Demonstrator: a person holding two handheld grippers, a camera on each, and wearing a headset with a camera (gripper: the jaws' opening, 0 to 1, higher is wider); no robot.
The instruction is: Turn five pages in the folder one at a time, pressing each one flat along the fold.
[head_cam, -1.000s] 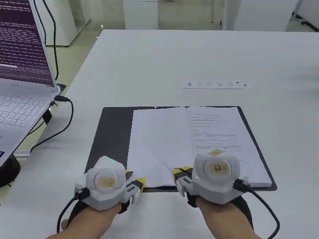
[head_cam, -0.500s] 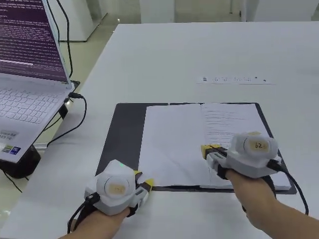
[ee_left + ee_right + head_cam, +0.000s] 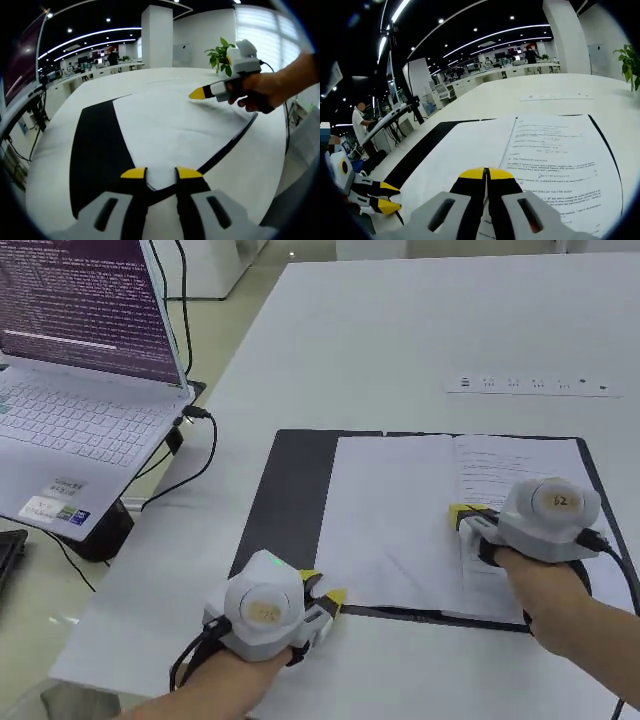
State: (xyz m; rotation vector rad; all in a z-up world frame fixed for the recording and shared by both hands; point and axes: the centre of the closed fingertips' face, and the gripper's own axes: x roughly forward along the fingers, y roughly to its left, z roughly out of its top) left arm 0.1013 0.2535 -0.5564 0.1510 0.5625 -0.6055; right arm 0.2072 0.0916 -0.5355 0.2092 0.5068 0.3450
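Currently the folder (image 3: 290, 510) is lying open and flat on the white table (image 3: 400, 330), black cover showing on its left side. A blank page (image 3: 385, 510) is lying on the left of the fold (image 3: 455, 480) and a printed page (image 3: 510, 465) on the right. The blank page is looking slightly wavy toward the folder's near edge, so my guess is that pressing along the fold is the step in hand.

Right gripper (image 3: 462, 517) is sitting over the printed page just right of the fold, tips pointing across toward it. Its jaws are fully closed, yellow tips meeting, nothing between them. That fits a blunt pressing tool rather than a pinch. I can't tell whether the tips are actually touching the paper.

Left gripper (image 3: 322, 587) is hanging at the folder's near edge, by the blank page's near left corner. Its jaws are parted by a narrow gap and gripping nothing. In the left gripper view the corner of the page and the cover's black edge are lining up with that gap, contact unclear. It's probably waiting there to steady the folder, or parked out of the way.

Beyond the folder, a power strip (image 3: 530, 386) is lying past its far edge. A laptop (image 3: 80, 430) with its cable (image 3: 200, 455) is sitting well off to its left.
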